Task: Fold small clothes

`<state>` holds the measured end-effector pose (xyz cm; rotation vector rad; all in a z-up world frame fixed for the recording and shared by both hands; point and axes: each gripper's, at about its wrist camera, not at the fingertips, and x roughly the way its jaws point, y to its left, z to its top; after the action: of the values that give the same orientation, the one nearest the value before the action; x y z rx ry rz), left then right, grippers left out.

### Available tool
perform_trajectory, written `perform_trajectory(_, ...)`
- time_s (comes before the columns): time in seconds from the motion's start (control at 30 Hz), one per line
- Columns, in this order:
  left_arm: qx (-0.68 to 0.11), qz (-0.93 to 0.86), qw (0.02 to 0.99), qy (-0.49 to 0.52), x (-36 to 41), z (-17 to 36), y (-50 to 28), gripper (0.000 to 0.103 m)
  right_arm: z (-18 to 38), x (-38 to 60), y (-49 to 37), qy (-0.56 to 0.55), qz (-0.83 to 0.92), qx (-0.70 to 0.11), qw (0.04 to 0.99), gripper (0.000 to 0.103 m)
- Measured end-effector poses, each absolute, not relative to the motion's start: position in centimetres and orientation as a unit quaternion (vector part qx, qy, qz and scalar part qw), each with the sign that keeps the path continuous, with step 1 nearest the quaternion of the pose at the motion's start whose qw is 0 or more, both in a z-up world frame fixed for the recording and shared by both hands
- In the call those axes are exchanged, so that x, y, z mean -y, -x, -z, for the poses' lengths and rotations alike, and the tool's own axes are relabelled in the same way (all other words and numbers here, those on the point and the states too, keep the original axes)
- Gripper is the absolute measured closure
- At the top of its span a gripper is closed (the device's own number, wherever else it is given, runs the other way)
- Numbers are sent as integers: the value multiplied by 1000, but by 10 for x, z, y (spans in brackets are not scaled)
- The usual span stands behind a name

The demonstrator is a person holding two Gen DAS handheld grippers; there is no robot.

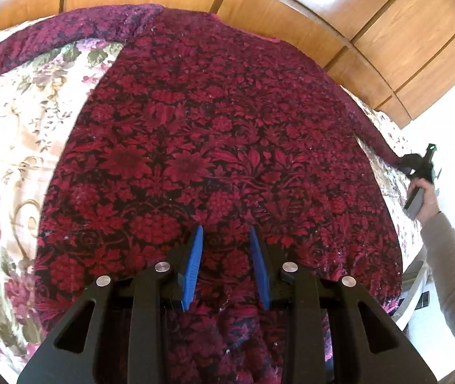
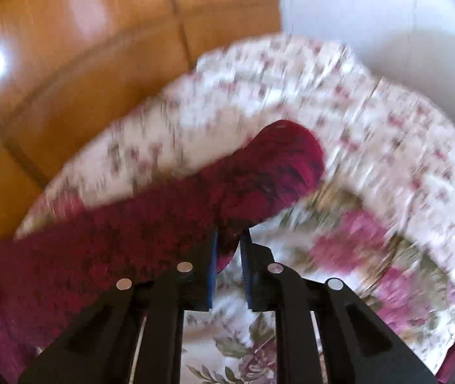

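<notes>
A dark red floral knit garment lies spread flat on a floral bedspread. My left gripper hovers over the garment's near hem, blue-padded jaws open, holding nothing. The garment's right sleeve stretches out to the right. My right gripper is shut on the sleeve's edge near the cuff; the right wrist view is motion-blurred. The right gripper also shows in the left wrist view at the far right, held by a hand at the sleeve end.
Wooden wardrobe panels stand behind the bed. The bed's right edge drops off to a white floor. A pale furniture piece stands beside the bed at lower right.
</notes>
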<state>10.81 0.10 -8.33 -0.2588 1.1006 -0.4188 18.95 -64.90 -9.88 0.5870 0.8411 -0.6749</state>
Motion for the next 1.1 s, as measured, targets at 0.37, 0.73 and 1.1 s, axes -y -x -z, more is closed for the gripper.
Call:
perform_trajectory(0.37,-484,104,854,161,-92,64,-83,48,87,542,-135,-347,58,-433,830,33)
perform_trajectory(0.73,-505,154,821,217,-109,93,-48,55,91,378,-58,-233,-148,-529,802,60)
perform_trajectory(1.1,-477,182,836,202,-103,84,-21,89,52,363,-38,-163,-152,-504,834,87)
